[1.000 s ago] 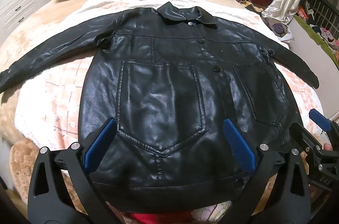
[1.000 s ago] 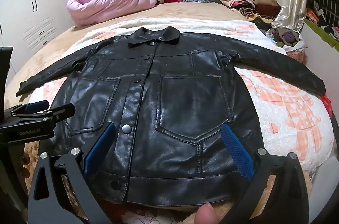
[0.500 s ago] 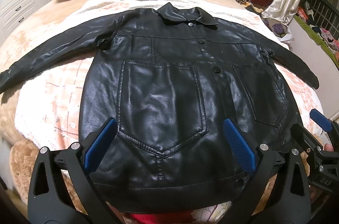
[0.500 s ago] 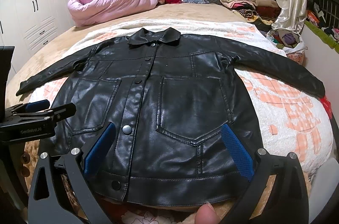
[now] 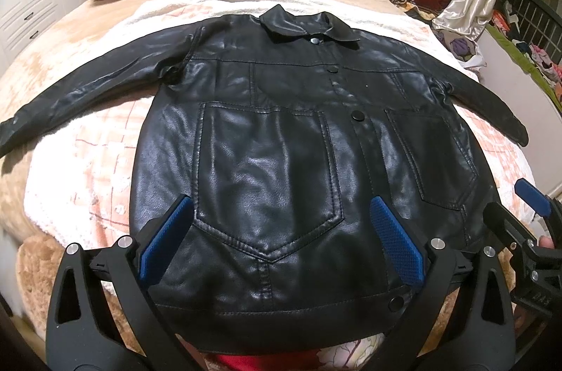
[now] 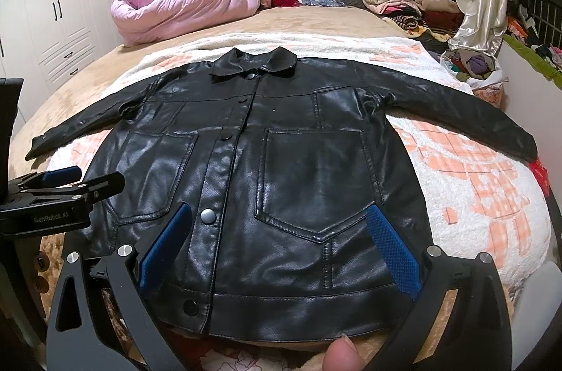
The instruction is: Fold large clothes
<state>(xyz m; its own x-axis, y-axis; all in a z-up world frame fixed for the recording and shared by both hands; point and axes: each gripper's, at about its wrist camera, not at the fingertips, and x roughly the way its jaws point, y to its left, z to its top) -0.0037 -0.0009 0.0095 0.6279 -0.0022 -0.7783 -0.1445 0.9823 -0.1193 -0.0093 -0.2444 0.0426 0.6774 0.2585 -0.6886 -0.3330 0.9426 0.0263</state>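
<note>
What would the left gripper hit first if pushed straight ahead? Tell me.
Most likely the black leather jacket: the open left gripper points at its lower front pocket, just above the hem. Nothing shows between them, though how far above it the gripper hovers is unclear.

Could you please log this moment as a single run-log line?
stage: pre-fold | black jacket: flat on bed, buttoned, sleeves spread | left gripper: open, over hem | right gripper: open, over hem | folds: none

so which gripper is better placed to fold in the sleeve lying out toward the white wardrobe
Left, probably. The left gripper hangs open over the jacket half whose sleeve runs toward the wardrobe; the right gripper sits over the other half.
</note>
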